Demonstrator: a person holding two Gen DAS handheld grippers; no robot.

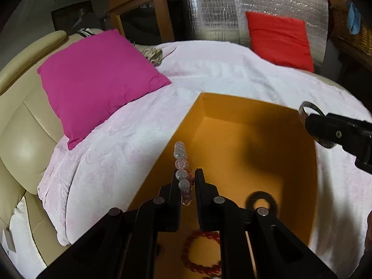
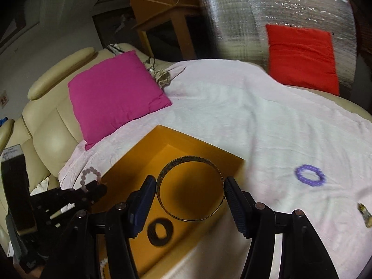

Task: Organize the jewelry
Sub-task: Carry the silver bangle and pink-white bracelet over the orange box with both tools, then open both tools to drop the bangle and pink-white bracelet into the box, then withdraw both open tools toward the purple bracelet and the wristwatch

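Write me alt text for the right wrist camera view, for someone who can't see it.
The right tongs grip a thin metal bangle over an open orange box that holds a dark ring-shaped band. The box sits on a pale pink blanket, where a purple bracelet lies to the right; the left tongs hold a pale beaded bracelet.

Left hand-held gripper (image 1: 186,174) nearly closed; right hand-held gripper (image 2: 189,186) spread wider.

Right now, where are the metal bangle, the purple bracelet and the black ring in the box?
metal bangle (image 2: 189,160): right wrist view, far rim.
purple bracelet (image 2: 300,174): right wrist view, left arc of beads.
black ring (image 2: 152,230): right wrist view, left side of band.
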